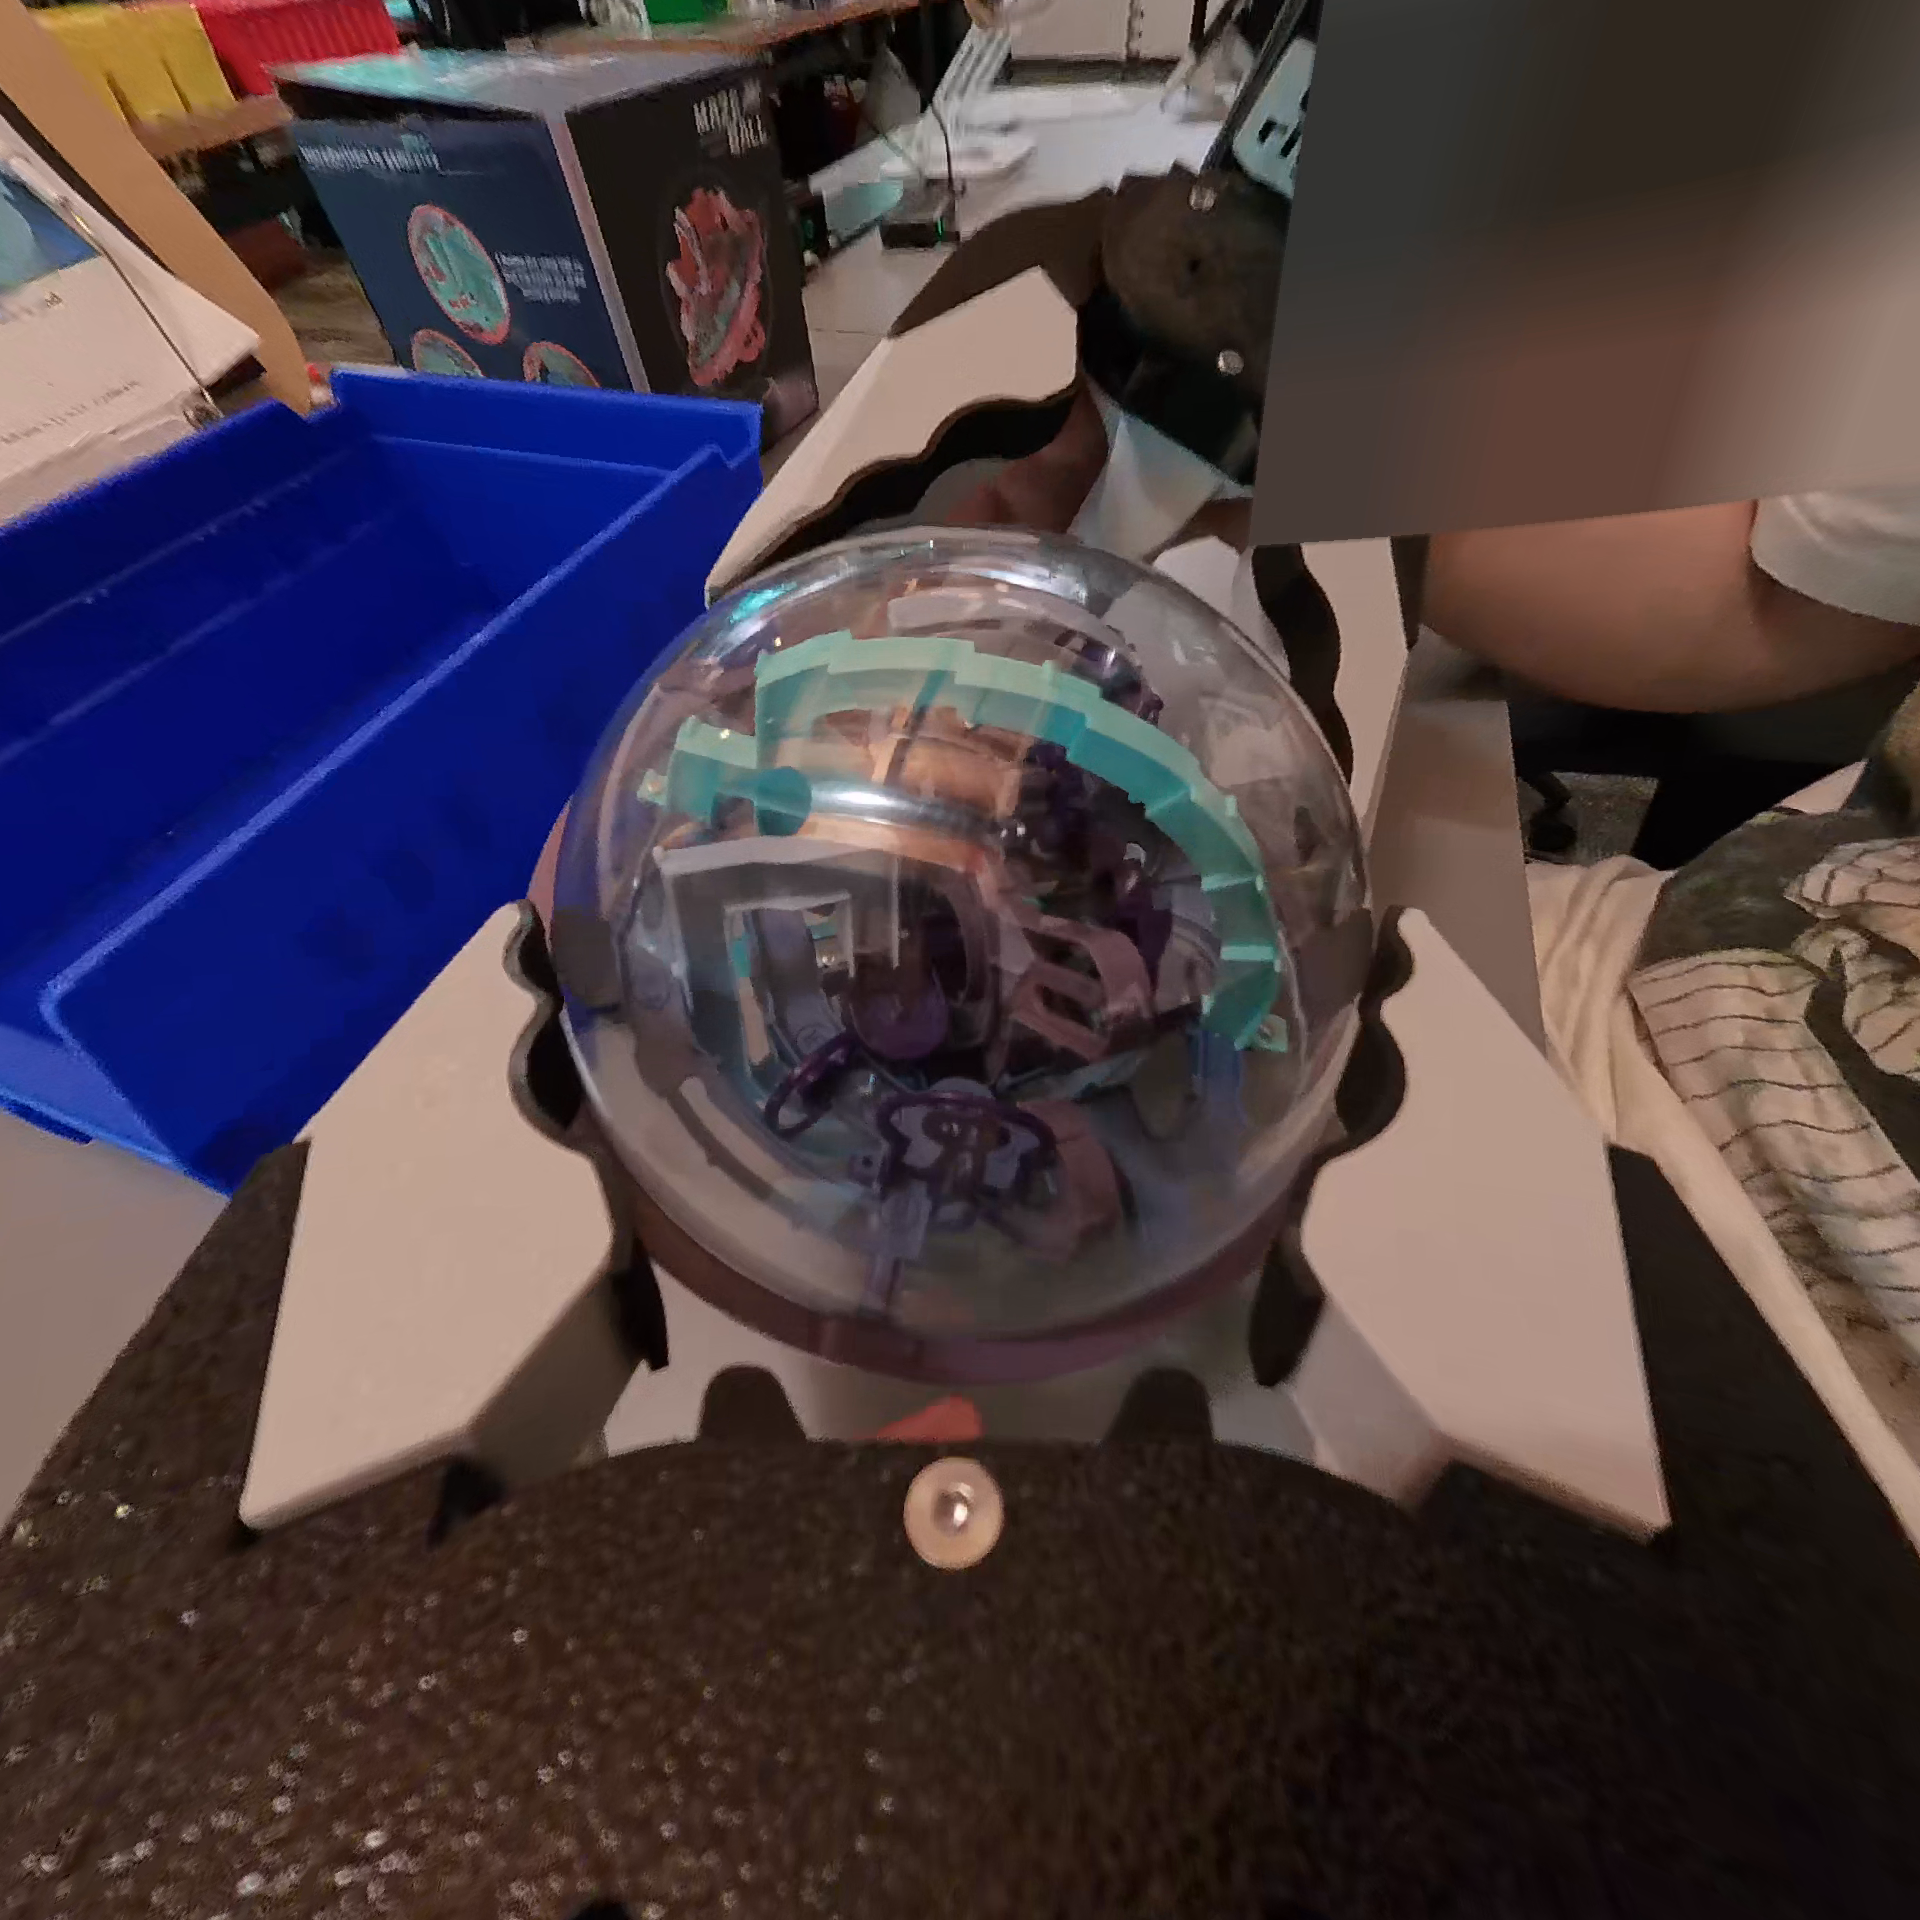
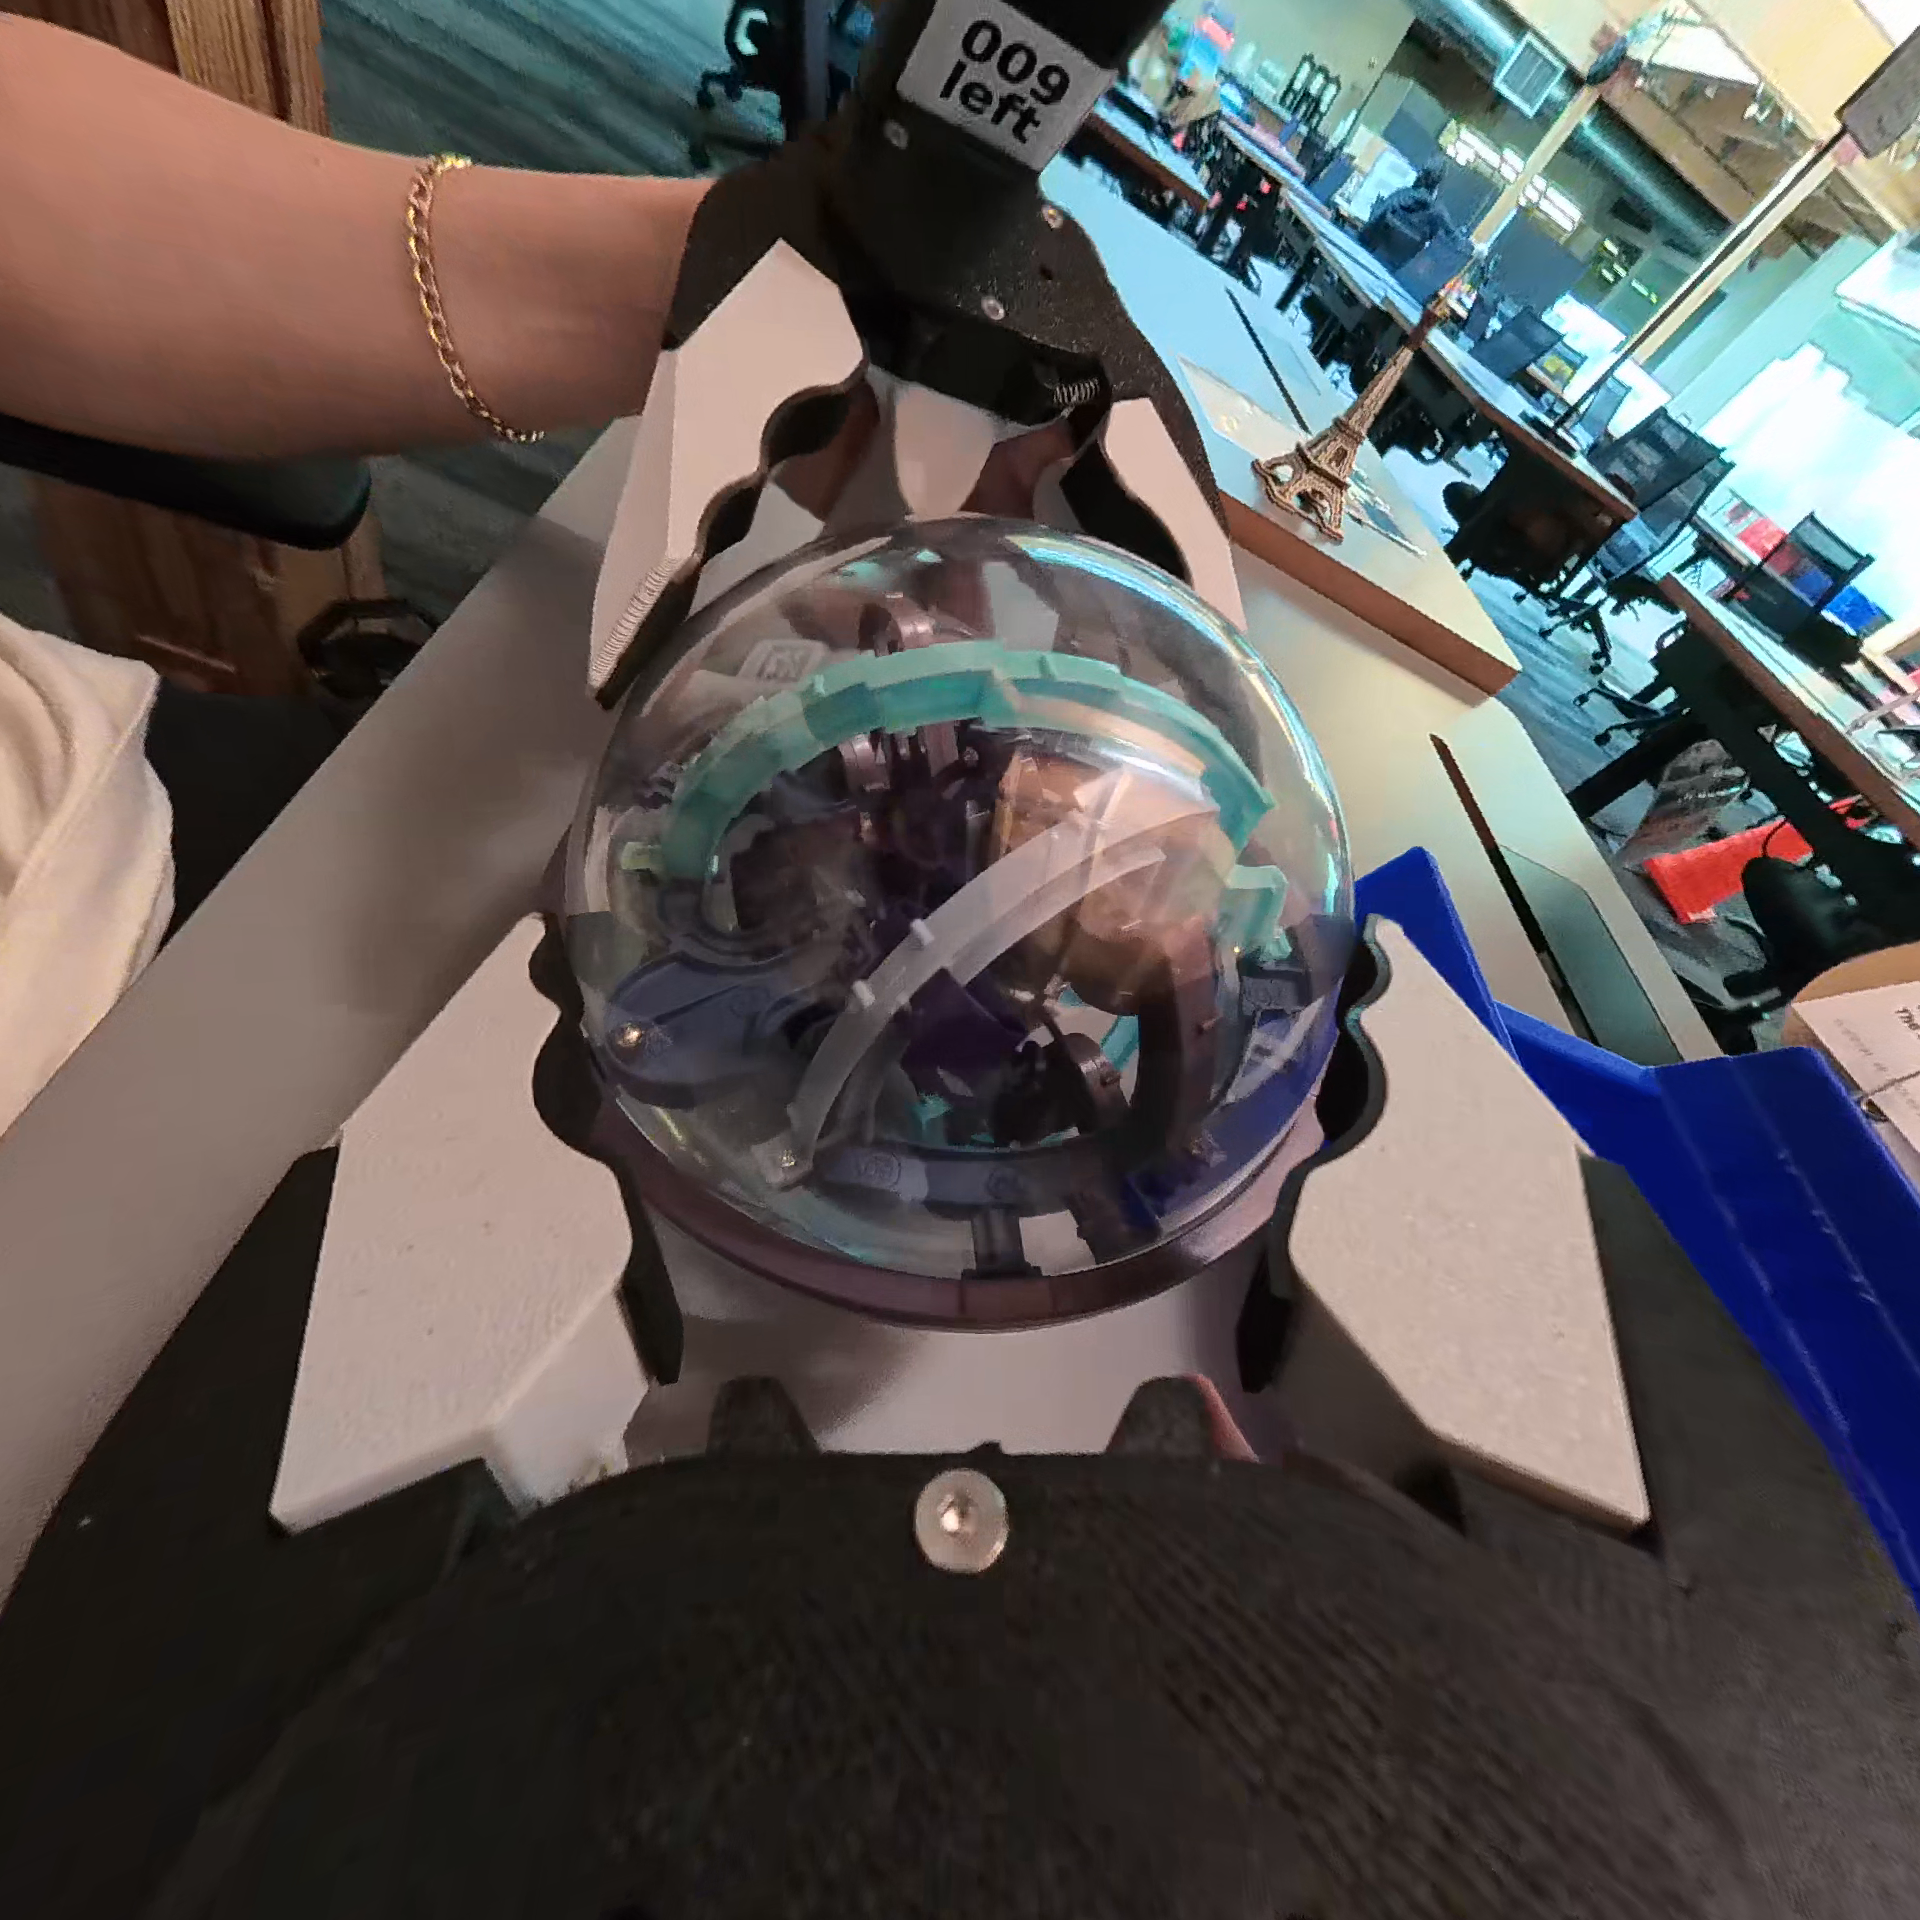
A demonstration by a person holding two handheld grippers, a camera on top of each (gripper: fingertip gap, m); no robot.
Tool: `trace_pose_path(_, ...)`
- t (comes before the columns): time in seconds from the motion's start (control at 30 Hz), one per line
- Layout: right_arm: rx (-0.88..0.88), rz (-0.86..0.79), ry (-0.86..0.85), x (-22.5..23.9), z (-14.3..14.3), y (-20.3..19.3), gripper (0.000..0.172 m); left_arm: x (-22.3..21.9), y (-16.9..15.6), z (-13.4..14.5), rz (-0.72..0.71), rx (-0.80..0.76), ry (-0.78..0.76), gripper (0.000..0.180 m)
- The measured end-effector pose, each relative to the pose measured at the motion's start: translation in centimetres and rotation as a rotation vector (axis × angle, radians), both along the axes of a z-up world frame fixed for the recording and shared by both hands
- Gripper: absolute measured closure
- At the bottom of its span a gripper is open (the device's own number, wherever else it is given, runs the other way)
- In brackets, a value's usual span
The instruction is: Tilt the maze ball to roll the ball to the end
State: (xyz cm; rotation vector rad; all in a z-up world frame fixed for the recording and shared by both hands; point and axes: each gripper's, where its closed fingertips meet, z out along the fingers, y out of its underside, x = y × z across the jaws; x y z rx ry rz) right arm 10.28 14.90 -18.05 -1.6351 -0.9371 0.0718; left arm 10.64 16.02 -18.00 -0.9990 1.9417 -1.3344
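Note:
The maze ball [image 1: 956,935] is a clear sphere with teal, purple and grey tracks inside and a purple band low down. My left gripper [image 1: 956,940] has its white fingers [image 1: 436,1143] pressed on both sides of the ball. My right gripper [image 2: 961,961] grips the same ball [image 2: 961,914] from the opposite side, pads on both flanks. Each gripper shows beyond the ball in the other's view: the right one [image 1: 1018,561] in the left wrist view, the left one [image 2: 914,582] in the right wrist view. A small shiny bead [image 2: 627,1032] sits on a blue track piece at lower left.
A blue plastic bin [image 1: 312,675] stands close beside the ball on the white table [image 2: 312,831]; it also shows in the right wrist view [image 2: 1714,1143]. The dark maze ball box [image 1: 582,239] stands behind it. A small tower model [image 2: 1340,447] stands farther along. A person's arm [image 2: 312,291] holds the left gripper.

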Motion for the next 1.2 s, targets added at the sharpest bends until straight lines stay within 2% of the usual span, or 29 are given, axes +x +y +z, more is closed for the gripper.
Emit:
trace_pose_path(0.13, 0.008, 0.001, 0.033, -0.1, 0.2, 0.3, 0.032, 0.4, -0.1, 1.4, 0.005, -0.013, -0.114, 0.038)
trace_pose_path(0.27, 0.021, -0.009, 0.145, -0.5, 0.7, 1.0, 0.03, 0.7, 0.1, 1.0, 0.014, -0.084, -0.079, 0.036)
trace_pose_path(0.43, 0.037, -0.012, 0.262, 0.0, 1.5, 1.3, 0.035, 1.4, 1.1, 1.1, 0.064, -0.278, -0.018, 0.037)
trace_pose_path(0.57, 0.051, 0.004, 0.219, 0.0, 1.3, 0.8, 0.03, 1.8, 1.0, 1.0, 0.076, -0.434, 0.072, 0.039)
trace_pose_path(0.73, 0.069, 0.02, 0.23, 0.0, 1.4, 0.6, 0.026, 2.1, 0.6, 0.9, 0.089, -0.448, 0.103, 0.039)
trace_pose_path(0.93, 0.1, 0.024, 0.242, 1.0, 1.3, 0.6, 0.03, 2.8, 0.9, 1.3, 0.131, -0.408, 0.04, 0.041)
trace_pose_path(1.2, 0.1, 0.011, 0.317, 1.6, 1.4, 1.0, 0.03, 3.2, 1.5, 1.4, 0.187, -0.437, 0.063, 0.044)
